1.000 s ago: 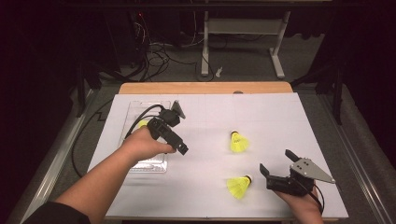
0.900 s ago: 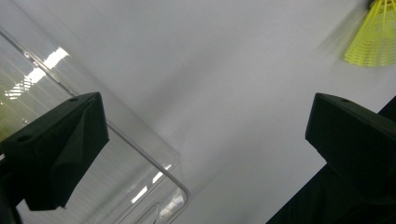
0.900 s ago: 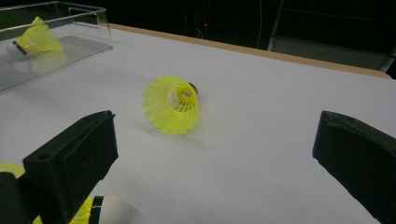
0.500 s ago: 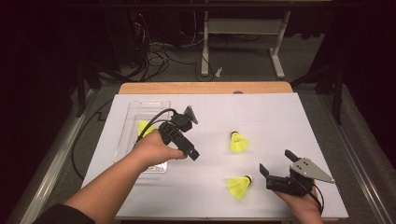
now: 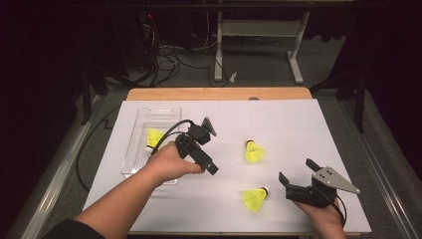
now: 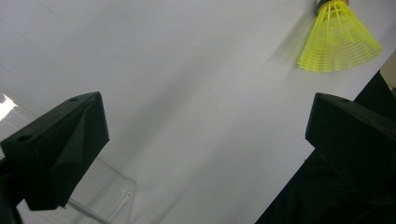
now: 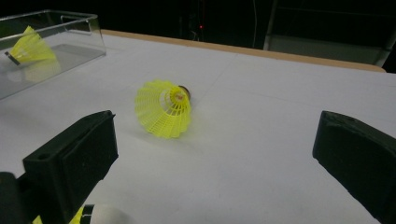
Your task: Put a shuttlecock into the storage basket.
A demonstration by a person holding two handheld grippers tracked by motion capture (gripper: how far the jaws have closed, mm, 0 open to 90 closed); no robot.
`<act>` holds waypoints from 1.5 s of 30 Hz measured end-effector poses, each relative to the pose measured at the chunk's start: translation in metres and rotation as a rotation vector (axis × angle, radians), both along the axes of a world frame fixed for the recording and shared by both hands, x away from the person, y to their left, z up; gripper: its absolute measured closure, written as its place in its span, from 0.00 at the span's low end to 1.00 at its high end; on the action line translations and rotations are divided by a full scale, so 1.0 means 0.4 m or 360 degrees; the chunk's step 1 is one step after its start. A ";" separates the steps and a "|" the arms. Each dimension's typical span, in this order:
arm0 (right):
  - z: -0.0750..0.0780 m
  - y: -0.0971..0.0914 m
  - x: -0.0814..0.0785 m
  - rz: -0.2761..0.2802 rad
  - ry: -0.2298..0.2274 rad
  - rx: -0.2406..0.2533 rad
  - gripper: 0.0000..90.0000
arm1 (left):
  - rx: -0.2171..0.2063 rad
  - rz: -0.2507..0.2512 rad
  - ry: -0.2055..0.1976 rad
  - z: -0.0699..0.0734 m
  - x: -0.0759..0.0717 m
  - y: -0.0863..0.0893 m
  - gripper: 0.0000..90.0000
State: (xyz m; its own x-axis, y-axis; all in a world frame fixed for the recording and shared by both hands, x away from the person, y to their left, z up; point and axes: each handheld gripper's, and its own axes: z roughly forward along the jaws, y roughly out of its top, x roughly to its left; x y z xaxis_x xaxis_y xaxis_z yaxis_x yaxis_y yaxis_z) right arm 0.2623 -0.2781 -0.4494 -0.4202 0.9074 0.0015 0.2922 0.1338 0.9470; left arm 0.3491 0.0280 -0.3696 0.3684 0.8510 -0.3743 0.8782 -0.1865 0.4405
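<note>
White sheeting covers the counter (image 5: 298, 124). Three yellow shuttlecocks are counted: one inside the clear tray (image 5: 137, 149) at the left, one at mid-counter (image 5: 255, 152), and one near the front edge (image 5: 254, 198), just beside the right tool (image 5: 296, 177). Both tools have jaws spread wide and hold nothing. The left tool (image 5: 211, 144) is raised over the counter beside the tray, forearm reaching diagonally from the bottom left. The right hand (image 5: 323, 211) rests low at the front right.
</note>
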 end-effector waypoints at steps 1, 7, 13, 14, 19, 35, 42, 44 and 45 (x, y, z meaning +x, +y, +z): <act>0.002 0.000 -0.001 -0.0006 -0.0008 0.0007 0.01 | -0.0013 -0.0003 0.0000 -0.003 -0.003 -0.005 0.01; -0.003 -0.006 -0.002 -0.0016 0.0005 -0.0005 0.01 | -0.0011 -0.0029 0.0022 -0.023 -0.009 -0.024 0.01; -0.002 0.006 0.003 0.0010 -0.0002 -0.0029 0.01 | -0.0002 -0.0055 0.0020 -0.045 -0.023 -0.039 0.01; -0.002 0.008 0.003 0.0013 -0.0005 -0.0033 0.01 | -0.0002 -0.0062 0.0020 -0.048 -0.026 -0.042 0.01; -0.001 0.012 -0.002 0.0021 -0.0006 -0.0046 0.01 | -0.0024 -0.0113 0.0001 -0.046 -0.044 -0.056 0.01; 0.000 0.009 0.001 0.0023 -0.0007 -0.0036 0.01 | -0.0056 -0.0240 0.0045 -0.105 -0.077 -0.116 0.01; 0.001 0.010 0.001 0.0027 -0.0012 -0.0043 0.01 | -0.0047 -0.0283 0.0052 -0.134 -0.088 -0.142 0.04; 0.000 0.011 0.002 0.0028 -0.0009 -0.0042 0.01 | -0.0060 -0.0292 0.0057 -0.142 -0.091 -0.151 0.06; -0.001 0.011 0.003 0.0031 -0.0008 -0.0044 0.01 | -0.0069 -0.0304 0.0066 -0.144 -0.092 -0.154 0.08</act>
State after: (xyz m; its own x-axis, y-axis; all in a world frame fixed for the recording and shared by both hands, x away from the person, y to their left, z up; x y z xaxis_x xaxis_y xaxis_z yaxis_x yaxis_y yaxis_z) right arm 0.2635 -0.2736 -0.4497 -0.4379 0.8987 -0.0258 0.2844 0.1656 0.9443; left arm 0.3123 -0.0334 -0.4271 0.5050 0.7498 -0.4275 0.8463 -0.3329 0.4159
